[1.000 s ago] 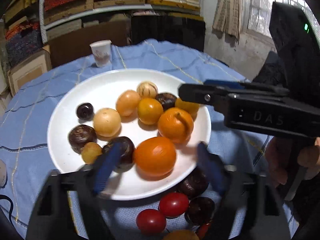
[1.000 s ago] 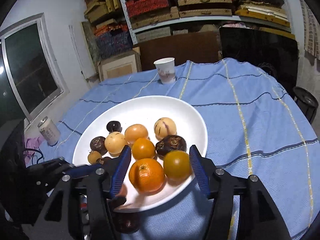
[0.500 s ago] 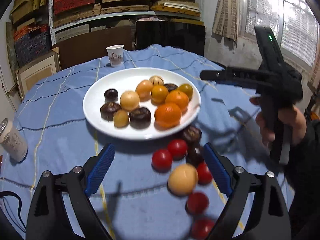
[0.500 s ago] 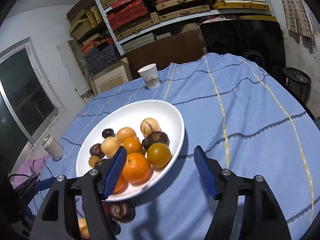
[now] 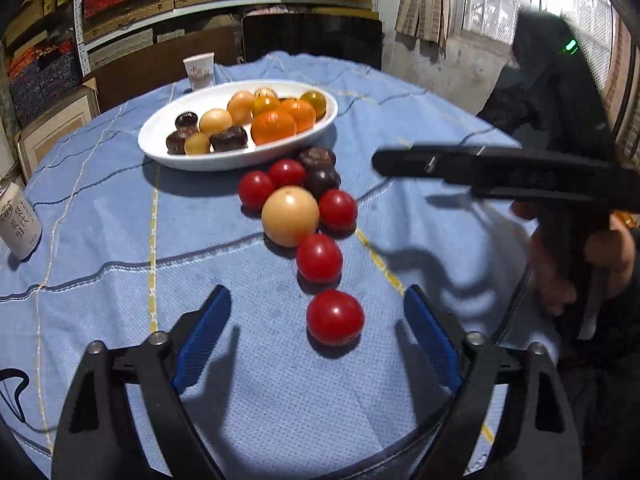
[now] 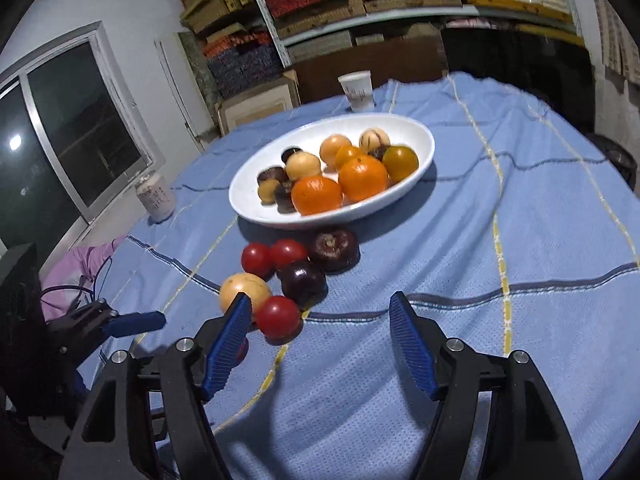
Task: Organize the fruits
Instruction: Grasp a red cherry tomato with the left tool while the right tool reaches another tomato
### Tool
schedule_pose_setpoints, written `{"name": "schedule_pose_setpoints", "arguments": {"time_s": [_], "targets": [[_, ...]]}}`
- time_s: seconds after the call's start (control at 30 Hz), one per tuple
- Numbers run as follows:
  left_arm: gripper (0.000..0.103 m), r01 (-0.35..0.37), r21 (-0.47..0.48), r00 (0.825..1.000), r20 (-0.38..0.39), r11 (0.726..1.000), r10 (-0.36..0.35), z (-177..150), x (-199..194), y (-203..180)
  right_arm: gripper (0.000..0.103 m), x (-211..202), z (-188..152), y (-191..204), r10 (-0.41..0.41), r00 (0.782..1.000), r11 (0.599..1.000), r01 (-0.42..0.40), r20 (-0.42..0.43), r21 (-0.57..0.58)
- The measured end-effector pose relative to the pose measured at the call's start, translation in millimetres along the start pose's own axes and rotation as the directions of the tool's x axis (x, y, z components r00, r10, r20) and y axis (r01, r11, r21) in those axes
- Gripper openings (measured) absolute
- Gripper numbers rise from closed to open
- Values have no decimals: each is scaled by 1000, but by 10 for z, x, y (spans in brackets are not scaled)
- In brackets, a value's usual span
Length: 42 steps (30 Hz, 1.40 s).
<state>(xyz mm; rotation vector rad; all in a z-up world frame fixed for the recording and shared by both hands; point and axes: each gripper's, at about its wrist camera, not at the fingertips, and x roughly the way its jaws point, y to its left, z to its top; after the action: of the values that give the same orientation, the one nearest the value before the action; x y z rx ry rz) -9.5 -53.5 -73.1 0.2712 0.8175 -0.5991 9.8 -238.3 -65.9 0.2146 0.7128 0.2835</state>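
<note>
Left tongs [image 5: 316, 328] angle down, spread, just narrowed, a tomato [image 5: 335, 317] lying loose between them. Right tongs [image 6: 320, 344] spread, empty. Ahead: plate [image 5: 160, 140] holding oranges [image 5: 274, 127] and dark fruits.

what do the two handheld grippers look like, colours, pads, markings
Both grippers are black plastic frames with silver screws and ribbed blue finger pads. The left gripper fills its own view; the right gripper likewise. Seen side-on, the right one has a pistol-style handle and a green light.
</note>
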Motion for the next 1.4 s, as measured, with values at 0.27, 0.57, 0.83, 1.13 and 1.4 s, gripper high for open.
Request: {"name": "schedule_pose_setpoints", "arguments": {"time_s": [0.27,0.57,0.83,1.13,1.4], "targets": [[30,10,-14,1000,-19,1000,-11,-38,68,16,72,40,30,-161,7,1000,997,-6,-8,77],[29,-27,-171,990,129,985,50,-56,-178,271,72,28,-76,219,4,1000,992,-7,-24,-123],[29,-151,-158,986,49,976,161,-7,-81,337,49,155,-236,699,46,991,957,-80,-125,-279],[29,-166,-177,986,4,970,169,-62,-45,455,47,387,-211,894,-9,982,953,-49,-191,-299],[29,-156,-175,987,4,972,159,-78,-53,455,30,479,-179,807,0,975,971,-53,-224,-232]]}}
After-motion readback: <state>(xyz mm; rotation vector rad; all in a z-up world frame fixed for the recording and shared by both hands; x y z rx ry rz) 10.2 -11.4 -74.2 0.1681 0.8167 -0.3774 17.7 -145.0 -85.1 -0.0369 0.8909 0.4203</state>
